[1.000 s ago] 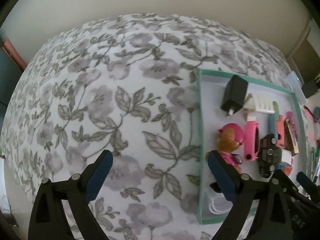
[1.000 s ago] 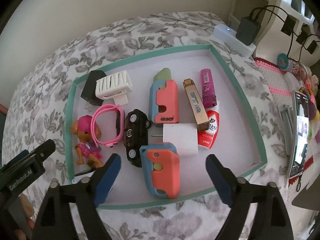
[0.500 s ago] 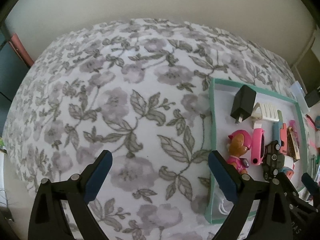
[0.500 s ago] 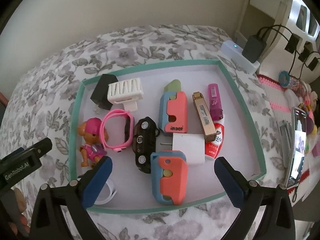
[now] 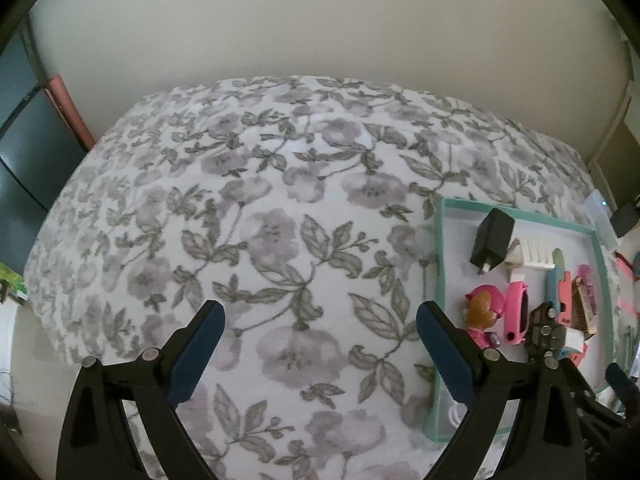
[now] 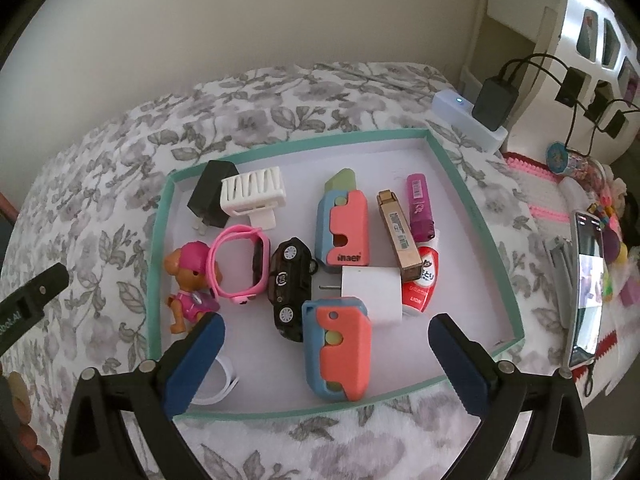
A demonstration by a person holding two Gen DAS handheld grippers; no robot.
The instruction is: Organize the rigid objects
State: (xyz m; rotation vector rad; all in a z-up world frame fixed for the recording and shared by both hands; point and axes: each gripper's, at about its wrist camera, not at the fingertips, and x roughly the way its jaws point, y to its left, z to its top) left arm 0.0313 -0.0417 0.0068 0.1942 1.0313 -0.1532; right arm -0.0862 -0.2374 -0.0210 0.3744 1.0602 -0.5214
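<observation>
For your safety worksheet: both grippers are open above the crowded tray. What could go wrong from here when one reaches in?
1. The blue-and-coral utility knife lies against the white charger and toy car; open fingers may knock them.
2. The pup figure stands upright by the tray rim and could tip.
3. The left gripper hangs close; the grippers might collide.

Plain cream wall (image 5: 320, 20) behind a grey floral bedspread (image 5: 240, 220); white shelving (image 6: 592, 20) at right.
</observation>
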